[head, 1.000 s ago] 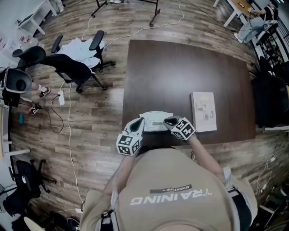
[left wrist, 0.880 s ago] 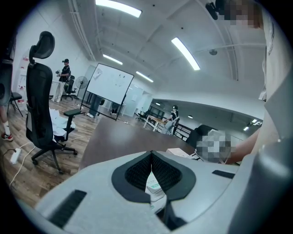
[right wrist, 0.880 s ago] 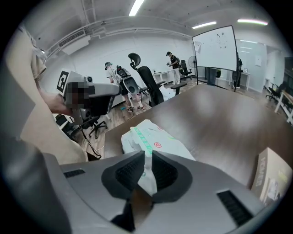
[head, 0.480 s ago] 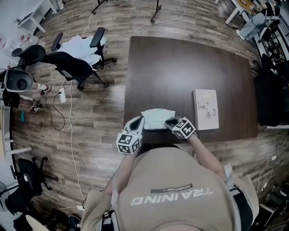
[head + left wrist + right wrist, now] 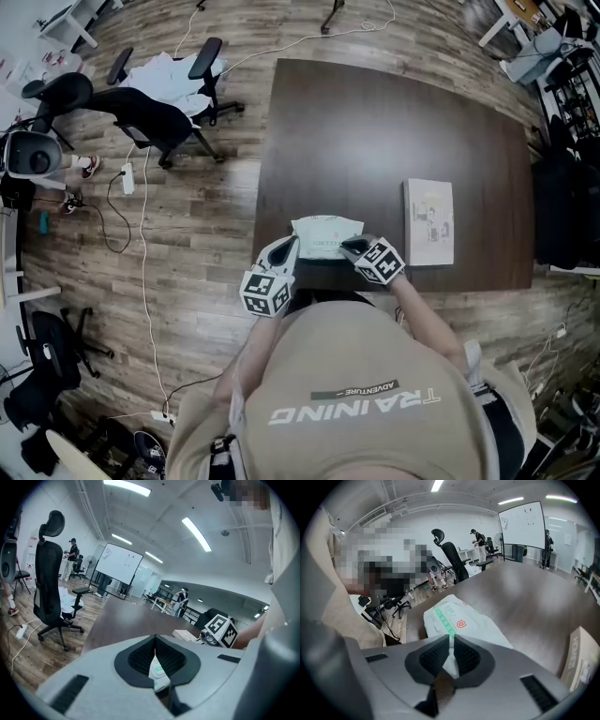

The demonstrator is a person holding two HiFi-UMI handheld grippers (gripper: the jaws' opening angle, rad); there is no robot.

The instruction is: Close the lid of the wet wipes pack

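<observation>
The wet wipes pack (image 5: 326,234) lies on the table (image 5: 394,141), right between both grippers. The left gripper (image 5: 155,657) has its fingers squeezed tight on the pack's left end. The right gripper (image 5: 451,645) pinches the right end. The pack's long side runs from one to the other. I cannot make out the lid.

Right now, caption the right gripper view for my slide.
Right gripper clamped on the wet wipes pack at its near edge, dark table beyond.

Dark table (image 5: 375,122) carries wipes pack (image 5: 325,234) (white) and box (image 5: 429,222).
</observation>
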